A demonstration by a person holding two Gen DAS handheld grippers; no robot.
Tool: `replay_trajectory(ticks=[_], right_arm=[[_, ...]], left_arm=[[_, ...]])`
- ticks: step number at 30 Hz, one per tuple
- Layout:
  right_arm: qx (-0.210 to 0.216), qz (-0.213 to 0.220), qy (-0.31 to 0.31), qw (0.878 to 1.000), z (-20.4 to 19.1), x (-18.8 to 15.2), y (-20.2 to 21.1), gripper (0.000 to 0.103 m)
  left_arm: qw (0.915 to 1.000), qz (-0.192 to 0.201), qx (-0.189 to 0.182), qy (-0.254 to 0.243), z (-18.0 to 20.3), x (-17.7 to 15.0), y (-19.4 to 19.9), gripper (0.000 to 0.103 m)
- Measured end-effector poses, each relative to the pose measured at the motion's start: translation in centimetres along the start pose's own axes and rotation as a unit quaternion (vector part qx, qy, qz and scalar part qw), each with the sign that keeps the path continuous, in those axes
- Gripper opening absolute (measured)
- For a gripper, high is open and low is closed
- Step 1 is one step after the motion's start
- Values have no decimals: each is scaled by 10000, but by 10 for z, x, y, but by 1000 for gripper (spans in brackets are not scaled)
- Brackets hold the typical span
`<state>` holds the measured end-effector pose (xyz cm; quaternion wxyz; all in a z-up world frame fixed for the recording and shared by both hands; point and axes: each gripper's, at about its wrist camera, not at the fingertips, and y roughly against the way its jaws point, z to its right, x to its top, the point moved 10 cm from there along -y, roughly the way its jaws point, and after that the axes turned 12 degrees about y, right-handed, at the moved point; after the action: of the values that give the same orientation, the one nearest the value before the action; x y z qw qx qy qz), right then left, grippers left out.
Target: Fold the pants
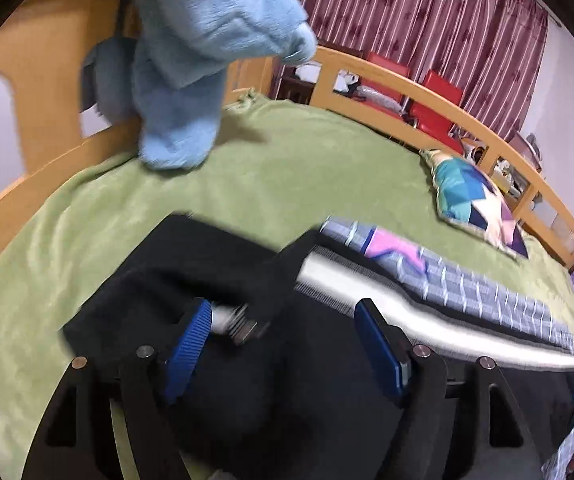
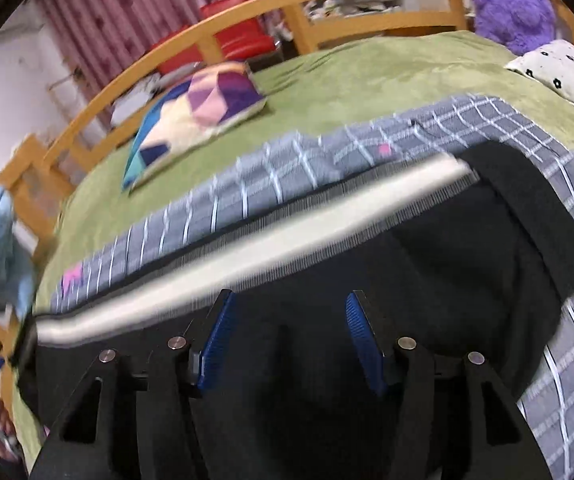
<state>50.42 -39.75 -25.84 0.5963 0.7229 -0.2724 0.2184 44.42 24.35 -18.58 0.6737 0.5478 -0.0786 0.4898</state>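
Black pants (image 1: 215, 272) with a white side stripe (image 1: 407, 304) lie on the green bed cover, partly over a grey checked cloth (image 1: 487, 284). My left gripper (image 1: 283, 320) is open just above the black fabric, near a metal fastener (image 1: 239, 324) beside its left finger. In the right wrist view the same black pants (image 2: 427, 264) and white stripe (image 2: 287, 240) fill the foreground. My right gripper (image 2: 289, 308) is open over the black fabric, just short of the stripe. Both views are motion-blurred.
A light blue fleece garment (image 1: 191, 60) hangs over the wooden bed frame (image 1: 427, 92). A colourful patchwork cushion (image 2: 195, 112) lies on the green cover (image 2: 367, 72). A purple plush toy (image 2: 507, 4) and a spotted pillow (image 2: 559, 72) sit at the right. Red chairs (image 1: 435, 104) stand behind.
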Motion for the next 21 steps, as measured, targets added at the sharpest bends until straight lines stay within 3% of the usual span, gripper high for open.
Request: replay_trajectory(ticks=[5, 7, 9, 11, 14, 16, 17, 21], right_arm=[[-194, -176, 302, 9992, 9, -59, 32, 57], [-298, -337, 315, 9985, 17, -88, 39, 58], [-289, -484, 247, 9981, 22, -109, 44, 58], [-268, -597, 140, 9978, 26, -130, 48, 58], [-332, -650, 8, 9973, 28, -149, 52, 58], [-392, -700, -95, 9967, 28, -157, 53, 58], [-424, -720, -120, 9964, 27, -159, 52, 58], [-556, -821, -88, 9950, 20, -158, 54, 58]], left_arm=[[9987, 0, 518, -9, -65, -20, 16, 72], [9986, 6, 491, 185, -82, -16, 15, 72], [9993, -157, 264, 194, -81, -11, 5, 72], [9997, -71, 211, 51, -71, -1, -5, 72], [9984, -261, 84, -501, -41, -1, -36, 75], [9973, -192, 186, -686, -28, 7, -55, 64], [9975, -106, 233, -665, -27, 16, -61, 54], [9983, 250, 484, 183, -46, 73, -68, 52]])
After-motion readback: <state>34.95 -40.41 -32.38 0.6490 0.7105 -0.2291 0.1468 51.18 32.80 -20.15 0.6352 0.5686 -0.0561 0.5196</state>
